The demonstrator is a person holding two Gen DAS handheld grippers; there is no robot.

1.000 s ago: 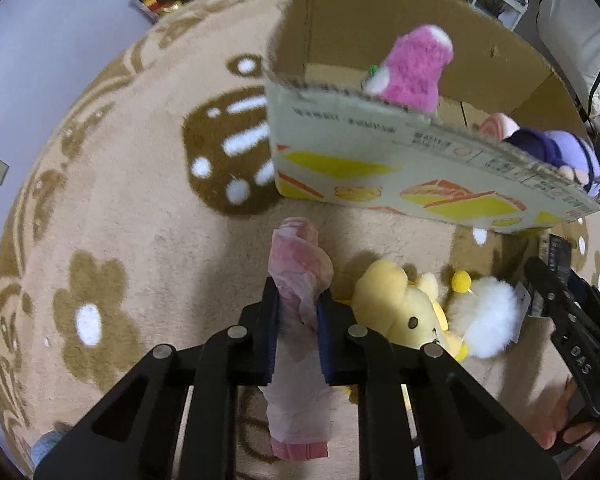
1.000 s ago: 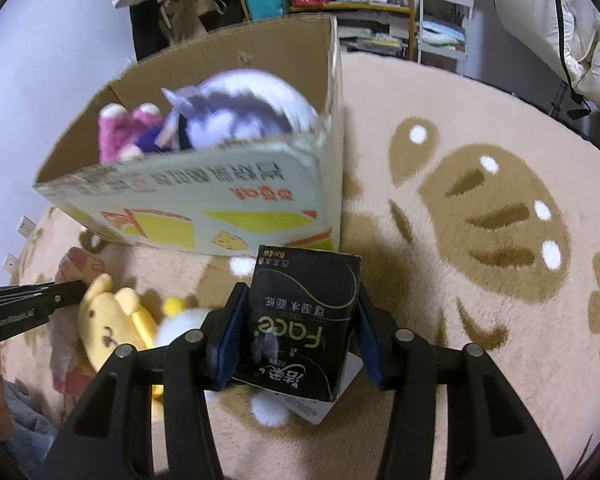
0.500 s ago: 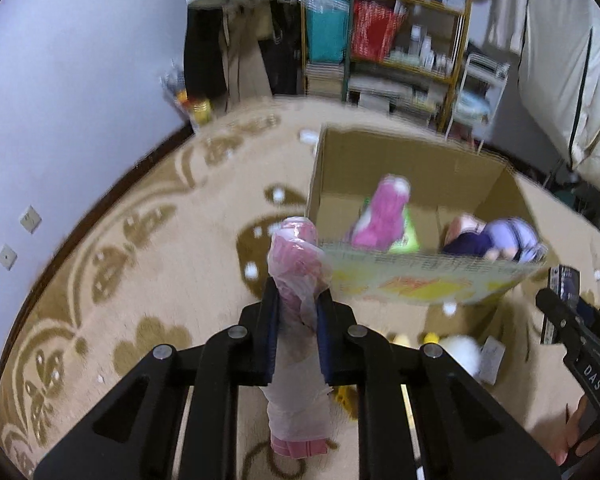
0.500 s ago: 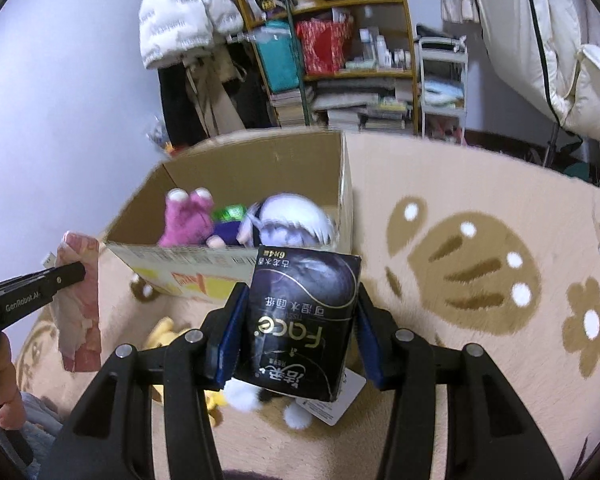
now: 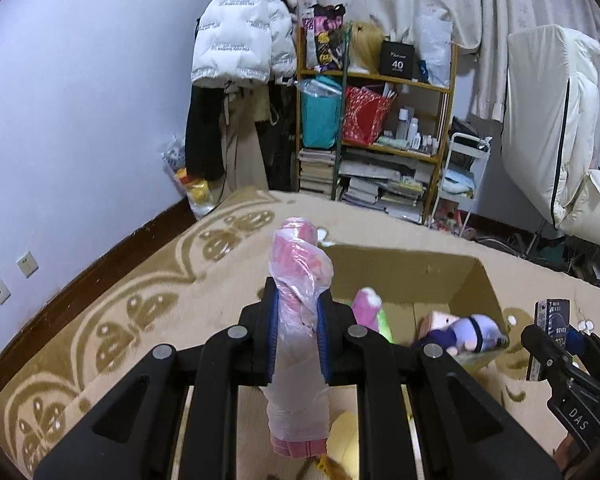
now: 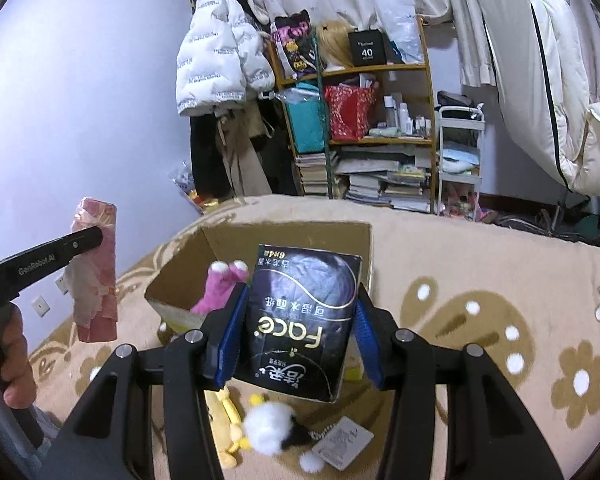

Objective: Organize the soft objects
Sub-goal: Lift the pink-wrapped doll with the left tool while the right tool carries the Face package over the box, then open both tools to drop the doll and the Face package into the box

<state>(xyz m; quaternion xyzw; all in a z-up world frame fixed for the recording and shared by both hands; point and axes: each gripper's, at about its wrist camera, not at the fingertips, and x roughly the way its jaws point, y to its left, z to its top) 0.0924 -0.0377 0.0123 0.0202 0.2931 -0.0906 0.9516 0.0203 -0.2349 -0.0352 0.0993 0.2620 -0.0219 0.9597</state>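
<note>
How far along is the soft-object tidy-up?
Partly done. Already in the cardboard box: pink plush and purple doll. In hand: left gripper clamps a pink bagged roll; right gripper holds a black tissue pack. Left on the rug: yellow plush, white pom-pom toy.

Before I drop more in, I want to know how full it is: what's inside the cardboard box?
Inside the cardboard box: a pink plush and a purple-haired doll. The grippers hide the rest.
</note>
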